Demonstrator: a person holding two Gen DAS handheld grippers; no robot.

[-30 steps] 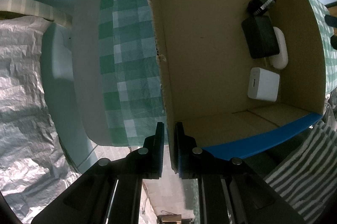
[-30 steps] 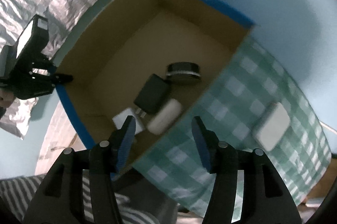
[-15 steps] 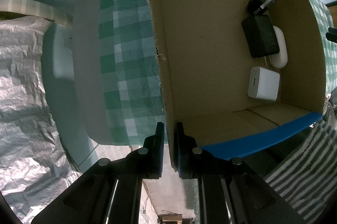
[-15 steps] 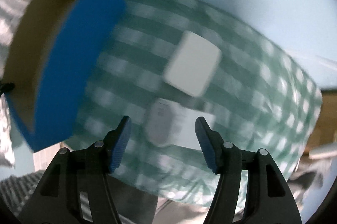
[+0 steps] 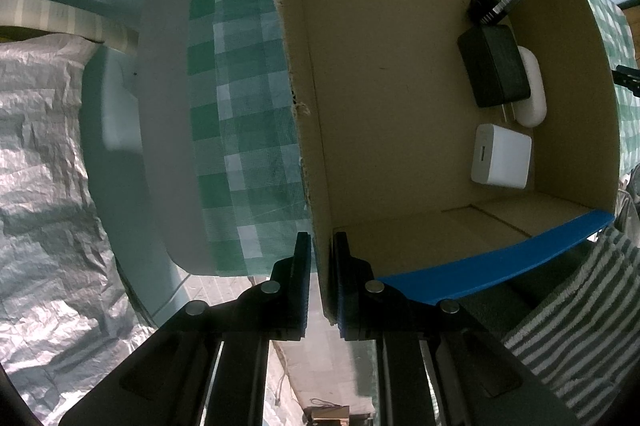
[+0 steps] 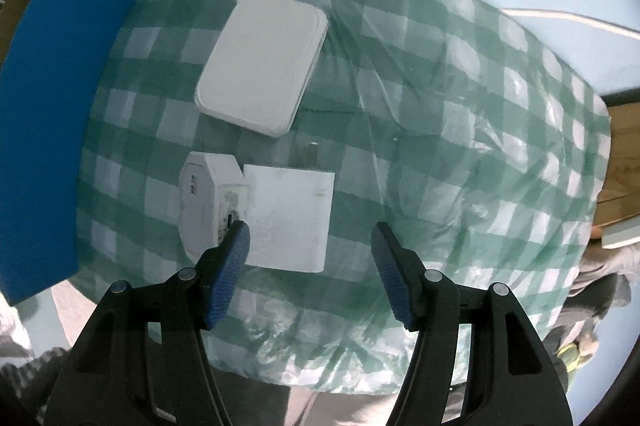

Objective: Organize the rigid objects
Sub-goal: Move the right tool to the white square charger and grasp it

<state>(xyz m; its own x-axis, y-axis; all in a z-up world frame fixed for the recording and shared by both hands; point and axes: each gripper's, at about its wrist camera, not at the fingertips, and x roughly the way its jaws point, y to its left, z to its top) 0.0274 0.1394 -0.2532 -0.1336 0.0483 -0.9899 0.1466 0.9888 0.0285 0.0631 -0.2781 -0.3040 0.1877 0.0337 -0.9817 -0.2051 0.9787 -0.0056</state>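
surface point(image 6: 460, 114): covered by a green checked cloth; carries all the things here
box point(image 5: 400, 106): cardboard with blue outer faces, open on top; already holds a black brick, a white cube, a white capsule-shaped case and a dark roll, all along the wall farthest from the left tool
flat case point(image 6: 262, 62): white, rounded, lies beside the box's blue wall, beyond the charger
charger point(image 6: 290, 216): white square block, prongs pointing away toward the flat case; a smaller white adapter point(image 6: 208, 200) touches its box-side edge
left tool point(image 5: 320, 258): pinched tight on the box's torn wall near a corner, pointing down
right tool point(image 6: 310, 240): about half spread and empty, above the charger
key relation: charger sits under the box-side finger point(image 6: 232, 258), not centred in the gap; its sides run roughly parallel to the fingers; I judge a small shift toward the box is needed; right hand is nearer
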